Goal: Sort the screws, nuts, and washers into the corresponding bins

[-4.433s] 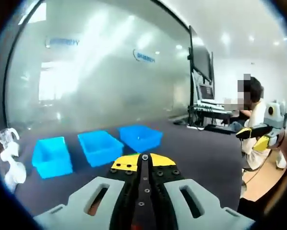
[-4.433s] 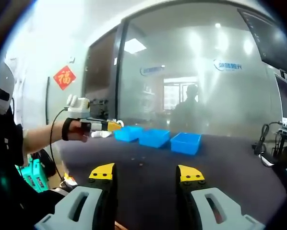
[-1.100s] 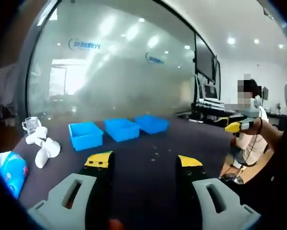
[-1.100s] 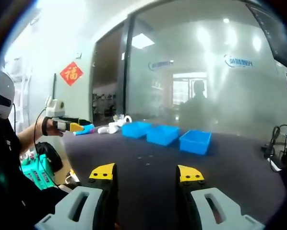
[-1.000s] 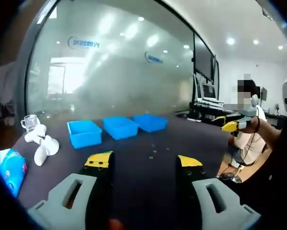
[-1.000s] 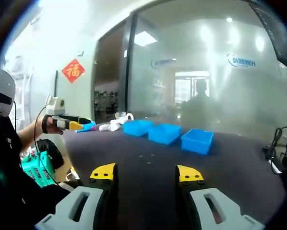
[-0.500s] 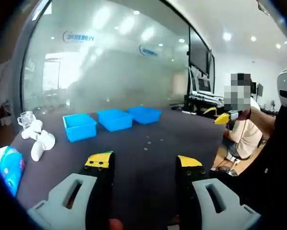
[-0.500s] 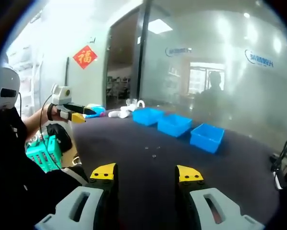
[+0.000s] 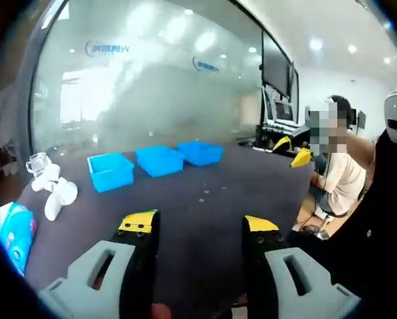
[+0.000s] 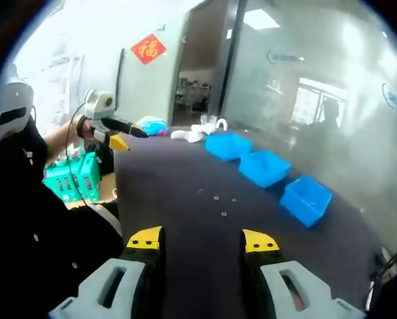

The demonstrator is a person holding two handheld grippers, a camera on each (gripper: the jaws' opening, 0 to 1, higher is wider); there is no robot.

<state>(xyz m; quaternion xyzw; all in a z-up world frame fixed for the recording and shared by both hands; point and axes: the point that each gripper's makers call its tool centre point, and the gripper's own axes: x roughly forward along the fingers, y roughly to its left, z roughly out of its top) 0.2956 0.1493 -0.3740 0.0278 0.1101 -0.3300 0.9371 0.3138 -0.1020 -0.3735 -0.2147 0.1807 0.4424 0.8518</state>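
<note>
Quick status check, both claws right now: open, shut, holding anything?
Left claw: open, nothing between its jaws, above the dark table.
Right claw: open, holding nothing, above the same table.

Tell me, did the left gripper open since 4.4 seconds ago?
Yes. The left gripper is now open, its yellow tips apart over the dark table; earlier they were together.

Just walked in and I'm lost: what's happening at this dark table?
A person holds a two-jaw gripper in each hand above the dark table. The left gripper and right gripper are both open and empty. A few small metal fasteners lie loose mid-table, apart from the three blue plastic bins set in a row. Nothing has been picked up yet, so sorting looks about to begin.
</note>
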